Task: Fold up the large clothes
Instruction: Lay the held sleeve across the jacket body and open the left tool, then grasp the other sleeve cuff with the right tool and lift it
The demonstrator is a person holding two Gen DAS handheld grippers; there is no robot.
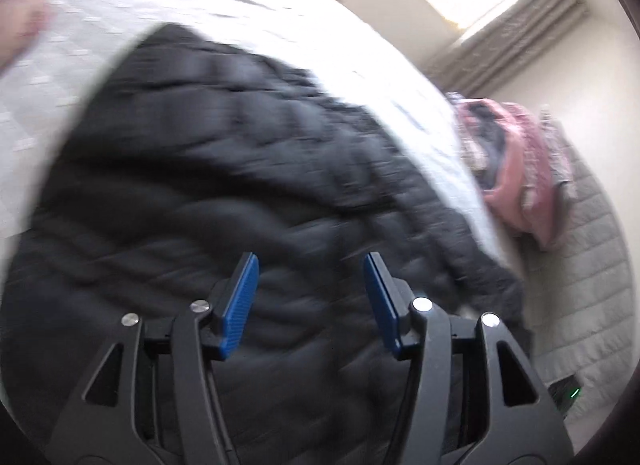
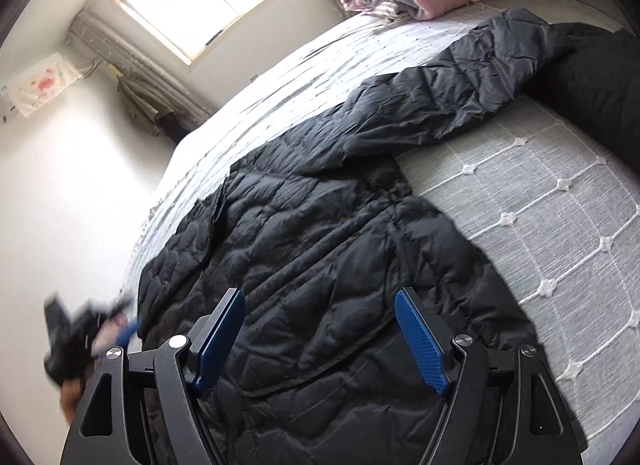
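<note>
The black puffy jacket [image 2: 320, 265] lay spread flat on my grey bed cover [image 2: 560, 225]. My left gripper [image 1: 311, 297] hung over it with its jaws apart, holding nothing. My right gripper [image 2: 320, 337] was wide and empty too, above the jacket.
</note>
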